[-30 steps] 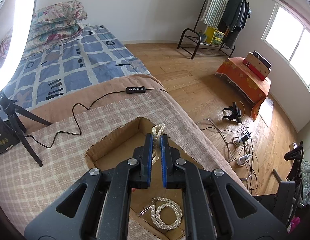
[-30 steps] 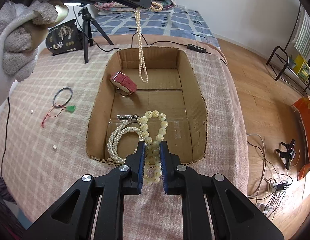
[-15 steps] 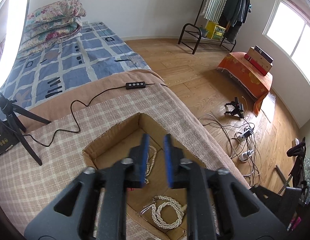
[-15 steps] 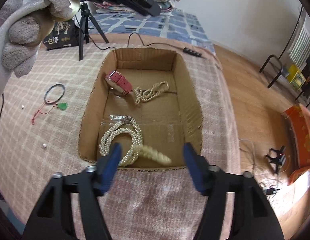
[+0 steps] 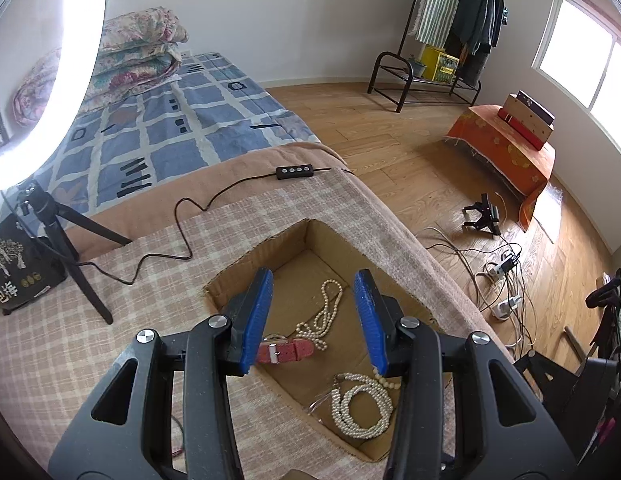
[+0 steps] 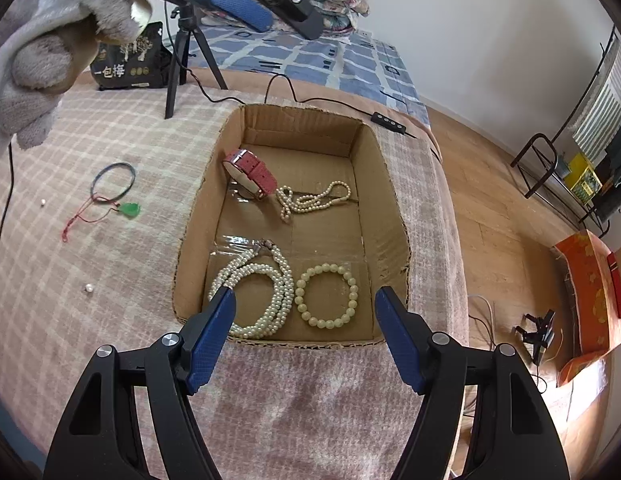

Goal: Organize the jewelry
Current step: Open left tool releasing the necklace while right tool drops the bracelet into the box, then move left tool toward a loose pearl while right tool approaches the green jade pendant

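You face white walls (image 5: 310, 20), a wooden floor (image 5: 410, 160), a bright window (image 5: 582, 52), a clothes rack (image 5: 450, 40), a blue-checked bed (image 5: 182, 128), a glowing ring light (image 5: 70, 60).

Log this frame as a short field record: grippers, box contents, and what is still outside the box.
left gripper: open, empty, above the box
right gripper: open, empty, at the box's near edge
cardboard box: holds four pieces
pink watch: far left
thin pearl strand: beside the watch
coiled pearl necklace: near left
bead bracelet: near right
green pendant cord: on the blanket, outside the box
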Demonstrator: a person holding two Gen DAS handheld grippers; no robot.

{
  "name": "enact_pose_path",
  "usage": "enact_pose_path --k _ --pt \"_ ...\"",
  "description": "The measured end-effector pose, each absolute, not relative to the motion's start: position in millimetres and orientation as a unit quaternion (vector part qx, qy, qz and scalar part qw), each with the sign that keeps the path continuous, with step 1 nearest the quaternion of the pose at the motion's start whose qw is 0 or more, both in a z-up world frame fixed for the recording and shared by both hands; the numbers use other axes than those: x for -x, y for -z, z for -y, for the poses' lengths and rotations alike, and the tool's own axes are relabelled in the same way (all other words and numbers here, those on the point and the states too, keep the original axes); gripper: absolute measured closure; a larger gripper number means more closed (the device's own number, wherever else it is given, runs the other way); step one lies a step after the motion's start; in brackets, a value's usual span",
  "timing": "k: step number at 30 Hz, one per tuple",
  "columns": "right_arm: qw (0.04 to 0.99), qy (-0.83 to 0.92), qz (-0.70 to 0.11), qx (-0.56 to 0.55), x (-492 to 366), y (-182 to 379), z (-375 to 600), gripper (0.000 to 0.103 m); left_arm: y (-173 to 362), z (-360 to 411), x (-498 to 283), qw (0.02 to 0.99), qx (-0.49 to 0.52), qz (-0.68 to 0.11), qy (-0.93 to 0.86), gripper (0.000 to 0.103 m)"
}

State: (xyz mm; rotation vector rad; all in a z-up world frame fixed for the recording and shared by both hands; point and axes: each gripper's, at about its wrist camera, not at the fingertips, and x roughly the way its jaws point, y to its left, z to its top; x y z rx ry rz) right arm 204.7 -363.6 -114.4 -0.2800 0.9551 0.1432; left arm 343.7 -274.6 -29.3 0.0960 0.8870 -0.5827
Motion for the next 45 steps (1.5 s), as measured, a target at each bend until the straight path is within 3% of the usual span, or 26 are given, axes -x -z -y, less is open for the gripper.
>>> enact_pose_path --k 23,45 --pt "0.890 -0.144 -0.427 0.072 -197.5 87.1 309.1 0.031 -0.2 96.8 -297.8 0.899 -0.046 -0.401 0.169 0.059" --pt "0.874 -0.210 -0.429 0.093 -157.0 106.9 238.9 0.031 70.3 -49.6 -209.6 0.880 0.029 -0.459 0.117 0.059"
